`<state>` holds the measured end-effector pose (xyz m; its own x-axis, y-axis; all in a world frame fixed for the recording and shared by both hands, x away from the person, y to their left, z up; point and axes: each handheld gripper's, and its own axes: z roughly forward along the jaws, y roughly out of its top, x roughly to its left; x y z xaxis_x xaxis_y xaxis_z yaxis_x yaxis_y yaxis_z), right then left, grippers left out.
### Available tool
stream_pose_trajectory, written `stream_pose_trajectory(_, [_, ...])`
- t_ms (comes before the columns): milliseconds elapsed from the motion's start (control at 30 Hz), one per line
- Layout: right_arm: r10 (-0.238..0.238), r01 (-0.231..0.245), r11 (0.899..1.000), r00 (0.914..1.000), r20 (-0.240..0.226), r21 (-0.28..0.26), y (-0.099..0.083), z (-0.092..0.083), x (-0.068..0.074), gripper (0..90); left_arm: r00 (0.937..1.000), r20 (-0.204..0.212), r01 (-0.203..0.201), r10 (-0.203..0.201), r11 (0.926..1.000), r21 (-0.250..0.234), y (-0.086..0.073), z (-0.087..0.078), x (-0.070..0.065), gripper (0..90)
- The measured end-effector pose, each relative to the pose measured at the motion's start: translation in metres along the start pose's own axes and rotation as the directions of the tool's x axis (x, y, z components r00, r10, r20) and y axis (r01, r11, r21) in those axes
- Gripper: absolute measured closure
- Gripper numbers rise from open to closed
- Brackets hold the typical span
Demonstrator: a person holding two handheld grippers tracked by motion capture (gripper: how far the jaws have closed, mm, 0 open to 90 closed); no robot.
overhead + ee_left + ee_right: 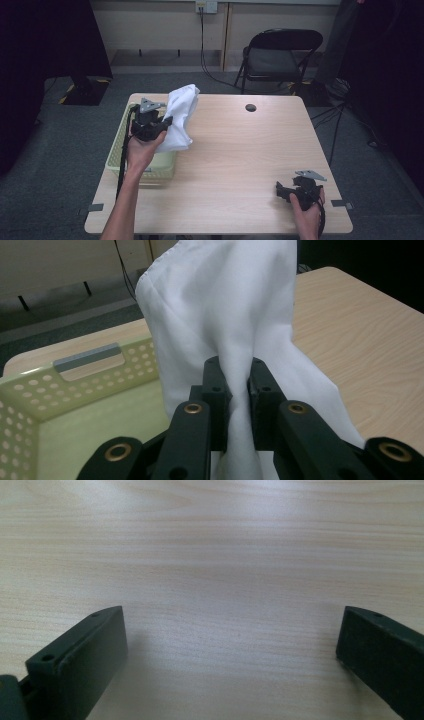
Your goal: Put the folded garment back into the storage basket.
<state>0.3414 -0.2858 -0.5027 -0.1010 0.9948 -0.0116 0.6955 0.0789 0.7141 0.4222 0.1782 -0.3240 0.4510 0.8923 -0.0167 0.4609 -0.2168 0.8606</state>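
A white cloth (181, 116) hangs bunched over the right rim of a pale green perforated basket (131, 165) at the table's left. My left gripper (162, 122) is shut on the cloth and holds it lifted. In the left gripper view the cloth (225, 315) is pinched between the two black jaws of the left gripper (235, 385), with the basket (75, 390) below and to the left. My right gripper (280, 189) rests near the table's front right corner. In the right gripper view the right gripper (232, 630) stands wide open over bare wood, nothing between its jaws.
The light wooden table (240, 155) has a dark round cable hole (250, 107) near its far edge. A black folding chair (277, 55) stands behind the table. A black cable trails from the left gripper along the forearm.
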Motion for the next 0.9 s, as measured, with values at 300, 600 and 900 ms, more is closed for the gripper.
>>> stream_pose_trajectory(300, [0.001, -0.001, 1.000, 1.0000, 0.001, 0.000, 0.000, 0.000, 0.000, 0.0, 0.9992, -0.021, 0.034, -0.034, 0.9994, 0.007, -0.008, -0.001, 0.017, 81.6])
stream_pose_trajectory(600, [0.003, -0.003, 1.000, 1.0000, 0.002, 0.000, 0.000, 0.000, 0.000, 0.0, 0.9969, -0.042, 0.066, -0.066, 0.9978, 0.002, -0.011, -0.006, 0.037, 81.6])
stream_pose_trajectory(900, [0.003, -0.003, 1.000, 1.0000, 0.002, 0.000, 0.000, 0.000, 0.000, 0.0, 0.9948, -0.070, 0.076, -0.075, 0.9970, 0.015, -0.018, -0.005, 0.053, 81.6])
